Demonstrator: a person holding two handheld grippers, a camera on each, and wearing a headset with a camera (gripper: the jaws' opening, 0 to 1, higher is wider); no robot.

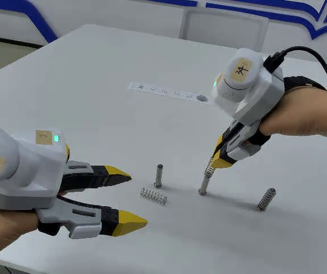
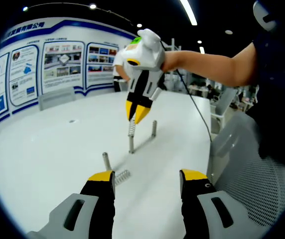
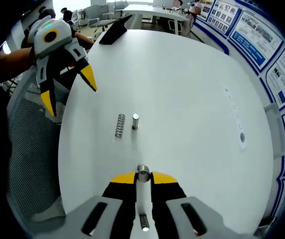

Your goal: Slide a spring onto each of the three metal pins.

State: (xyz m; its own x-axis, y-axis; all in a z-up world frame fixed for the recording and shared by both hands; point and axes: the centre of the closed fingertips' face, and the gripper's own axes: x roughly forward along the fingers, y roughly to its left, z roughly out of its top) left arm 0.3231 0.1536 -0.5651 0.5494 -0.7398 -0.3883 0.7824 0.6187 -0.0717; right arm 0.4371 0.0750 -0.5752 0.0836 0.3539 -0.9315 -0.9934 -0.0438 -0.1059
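Right gripper (image 1: 215,163) is pinching a spring (image 1: 210,169) atop the middle pin (image 1: 204,186); left gripper (image 1: 136,198) is hovering, jaws spread (loose spring (image 1: 154,196) lying nearby).

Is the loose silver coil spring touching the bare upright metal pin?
Apart: right gripper view shows white tabletop between the silver coil spring and the bare metal pin.

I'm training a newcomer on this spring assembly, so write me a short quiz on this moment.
1. True or false: the yellow-tipped left gripper is open and empty.
2. Which gripper's fingers clamp a coiled steel spring at the top of an upright metal pin? A the left; B the right gripper.
3. Fill in: the loose spring lying flat on the white table is nearest the ___ gripper.
Key: 1 true; 2 B; 3 left.
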